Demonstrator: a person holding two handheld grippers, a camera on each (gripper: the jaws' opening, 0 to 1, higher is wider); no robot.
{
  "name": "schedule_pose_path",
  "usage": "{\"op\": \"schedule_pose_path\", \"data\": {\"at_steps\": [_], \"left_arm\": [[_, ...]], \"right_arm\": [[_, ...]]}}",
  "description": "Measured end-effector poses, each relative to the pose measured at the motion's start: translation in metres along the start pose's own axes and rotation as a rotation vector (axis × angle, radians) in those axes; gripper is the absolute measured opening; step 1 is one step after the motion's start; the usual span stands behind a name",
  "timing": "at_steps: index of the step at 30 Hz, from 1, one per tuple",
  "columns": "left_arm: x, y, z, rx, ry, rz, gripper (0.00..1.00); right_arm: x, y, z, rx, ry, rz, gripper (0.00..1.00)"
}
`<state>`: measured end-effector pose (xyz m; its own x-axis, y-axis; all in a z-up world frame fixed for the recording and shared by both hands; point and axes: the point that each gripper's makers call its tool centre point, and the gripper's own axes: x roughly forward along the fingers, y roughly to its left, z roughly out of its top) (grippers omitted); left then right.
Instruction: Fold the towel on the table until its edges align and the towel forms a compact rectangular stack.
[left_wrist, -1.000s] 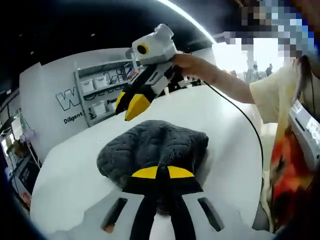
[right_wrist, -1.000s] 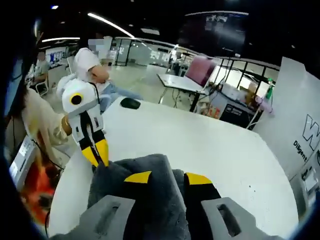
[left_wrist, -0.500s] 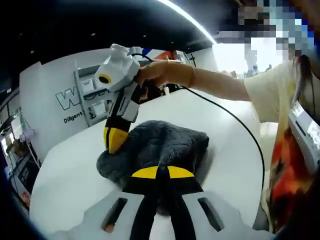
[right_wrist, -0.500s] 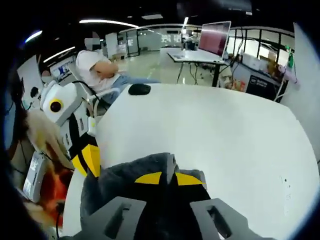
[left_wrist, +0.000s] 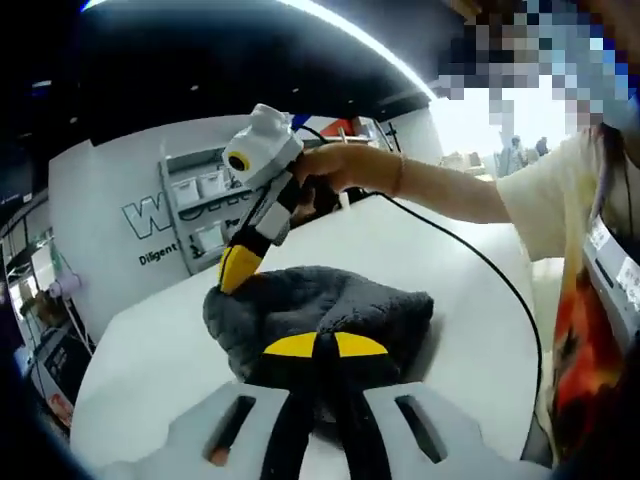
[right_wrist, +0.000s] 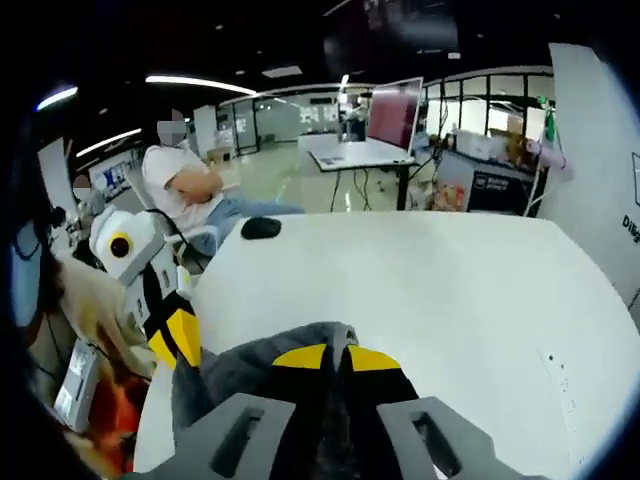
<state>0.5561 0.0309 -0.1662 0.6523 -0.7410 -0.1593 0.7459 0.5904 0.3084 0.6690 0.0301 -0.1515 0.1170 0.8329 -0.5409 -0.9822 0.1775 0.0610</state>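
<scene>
A fluffy dark grey towel (left_wrist: 330, 305) lies bunched in a mound on the round white table (left_wrist: 150, 350). My left gripper (left_wrist: 315, 346) is shut on the towel's near edge, yellow tips pressed together. The right gripper (left_wrist: 236, 270) comes in from above, held by a hand, with its yellow tip pinching the towel's far left edge. In the right gripper view, my right gripper (right_wrist: 336, 357) is shut with the grey towel (right_wrist: 225, 375) gathered around its tips. The left gripper (right_wrist: 176, 340) stands just to the left, touching the same towel.
A black mouse (right_wrist: 260, 228) lies at the table's far side. Beyond it a person (right_wrist: 185, 185) sits, and a desk with a monitor (right_wrist: 392, 115) stands further back. A black cable (left_wrist: 480, 265) trails across the table. A white wall with shelves (left_wrist: 195, 205) rises behind.
The right gripper came down from above the towel onto its far edge and went from open to shut there. The left gripper kept its hold.
</scene>
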Motion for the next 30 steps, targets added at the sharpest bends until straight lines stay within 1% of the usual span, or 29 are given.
{"op": "schedule_pose_path", "data": {"at_steps": [2,3,5,6,8,10,14,15,16,17,20,21,24,26,28,30], "left_arm": [[-0.002,-0.002,0.003,-0.007,-0.029,-0.011,0.03],[-0.002,-0.003,0.002,-0.020,-0.033,-0.016,0.03],[-0.003,-0.001,-0.007,-0.020,-0.021,0.011,0.03],[-0.004,0.000,-0.013,-0.028,-0.011,0.023,0.03],[-0.006,0.001,-0.020,-0.061,-0.012,0.029,0.03],[-0.009,0.004,-0.027,-0.103,-0.011,0.039,0.03],[-0.011,0.007,-0.031,-0.142,-0.022,0.055,0.03],[-0.011,0.010,-0.031,-0.148,-0.025,0.065,0.03],[-0.010,0.011,-0.034,-0.152,-0.017,0.065,0.03],[-0.008,0.011,-0.038,-0.147,0.004,0.059,0.04],[-0.007,0.012,-0.045,-0.125,0.029,0.075,0.05],[-0.008,0.013,-0.046,-0.125,0.030,0.078,0.06],[-0.009,0.014,-0.048,-0.121,0.024,0.086,0.11],[-0.011,0.017,-0.056,-0.085,0.055,0.104,0.13],[-0.013,0.017,-0.063,-0.053,0.083,0.106,0.15],[-0.015,0.016,-0.066,-0.047,0.096,0.097,0.16]], "right_arm": [[-0.003,-0.009,0.002,0.014,-0.010,-0.022,0.02],[-0.003,-0.015,0.002,0.027,-0.013,-0.030,0.02],[0.002,-0.012,0.000,0.075,-0.018,0.006,0.02],[0.007,-0.014,-0.004,0.074,-0.008,0.003,0.02],[0.017,-0.014,-0.014,0.067,0.034,0.004,0.02],[0.029,-0.015,-0.021,0.063,0.050,0.005,0.02],[0.046,-0.015,-0.028,0.050,0.059,0.023,0.03],[0.049,-0.016,-0.031,0.025,0.068,0.020,0.04],[0.051,-0.017,-0.033,0.012,0.074,0.015,0.06],[0.052,-0.018,-0.033,0.010,0.074,0.012,0.11],[0.048,-0.028,-0.032,-0.007,0.055,-0.042,0.28],[0.044,-0.030,-0.030,-0.010,0.046,-0.059,0.31],[0.030,-0.034,-0.023,-0.009,-0.001,-0.102,0.36],[0.019,-0.031,-0.018,-0.018,-0.037,-0.114,0.38],[0.007,-0.021,-0.017,-0.032,-0.064,-0.102,0.38],[-0.004,-0.004,-0.019,-0.056,-0.083,-0.082,0.38]]}}
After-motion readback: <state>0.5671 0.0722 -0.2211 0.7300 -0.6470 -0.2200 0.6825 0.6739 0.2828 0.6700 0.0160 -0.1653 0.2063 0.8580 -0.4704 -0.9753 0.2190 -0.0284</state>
